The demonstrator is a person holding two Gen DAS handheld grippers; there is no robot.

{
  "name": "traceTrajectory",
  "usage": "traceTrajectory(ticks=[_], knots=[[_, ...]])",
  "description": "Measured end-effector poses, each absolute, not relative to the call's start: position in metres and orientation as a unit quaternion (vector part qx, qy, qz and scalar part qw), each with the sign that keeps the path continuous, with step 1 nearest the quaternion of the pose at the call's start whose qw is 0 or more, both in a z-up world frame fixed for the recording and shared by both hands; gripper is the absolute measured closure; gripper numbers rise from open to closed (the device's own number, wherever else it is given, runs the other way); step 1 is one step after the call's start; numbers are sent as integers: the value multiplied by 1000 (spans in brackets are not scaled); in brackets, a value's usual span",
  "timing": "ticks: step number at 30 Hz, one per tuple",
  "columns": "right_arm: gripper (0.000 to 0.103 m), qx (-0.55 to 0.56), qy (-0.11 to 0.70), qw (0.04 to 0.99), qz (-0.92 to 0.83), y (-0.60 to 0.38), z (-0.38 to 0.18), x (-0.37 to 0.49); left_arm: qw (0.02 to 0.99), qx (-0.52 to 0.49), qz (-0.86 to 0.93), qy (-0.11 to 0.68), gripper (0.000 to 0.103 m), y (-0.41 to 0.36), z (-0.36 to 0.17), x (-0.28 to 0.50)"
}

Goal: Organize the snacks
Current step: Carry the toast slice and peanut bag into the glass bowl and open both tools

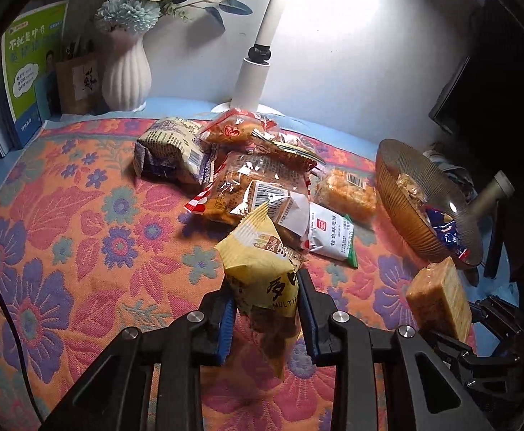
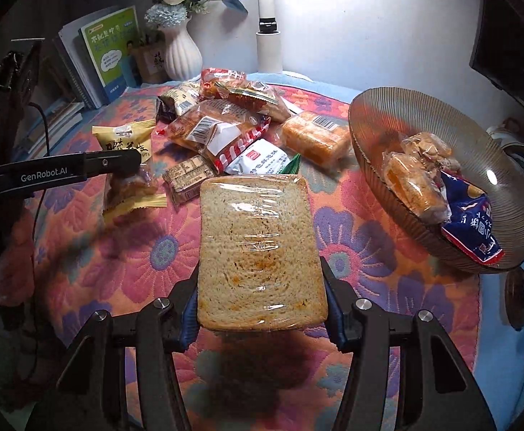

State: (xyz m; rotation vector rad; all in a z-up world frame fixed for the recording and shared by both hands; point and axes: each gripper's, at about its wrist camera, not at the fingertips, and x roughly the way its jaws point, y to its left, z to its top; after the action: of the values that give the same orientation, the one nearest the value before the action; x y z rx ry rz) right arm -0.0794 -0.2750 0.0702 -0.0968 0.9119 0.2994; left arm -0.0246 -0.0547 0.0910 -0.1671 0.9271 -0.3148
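A floral cloth covers the counter under lamp light, with loose snacks heaped ahead of both tools. The right hand-held gripper is clamped on a wrapped bread slice, long axis pointing straight ahead. The left hand-held gripper pinches a yellow packet, standing nearly upright with its crimped end up. Both seem mid-carry; next, each load likely needs swinging rightward over the ribbed glass bowl, which already holds packets, then releasing.
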Motion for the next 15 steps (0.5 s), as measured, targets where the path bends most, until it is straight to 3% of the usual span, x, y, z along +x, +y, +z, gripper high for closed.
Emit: traceTrajectory(ticks=[15], knots=[[49, 0, 384, 923, 31, -371, 139, -61, 879, -5, -258, 401, 73, -171, 161, 9]])
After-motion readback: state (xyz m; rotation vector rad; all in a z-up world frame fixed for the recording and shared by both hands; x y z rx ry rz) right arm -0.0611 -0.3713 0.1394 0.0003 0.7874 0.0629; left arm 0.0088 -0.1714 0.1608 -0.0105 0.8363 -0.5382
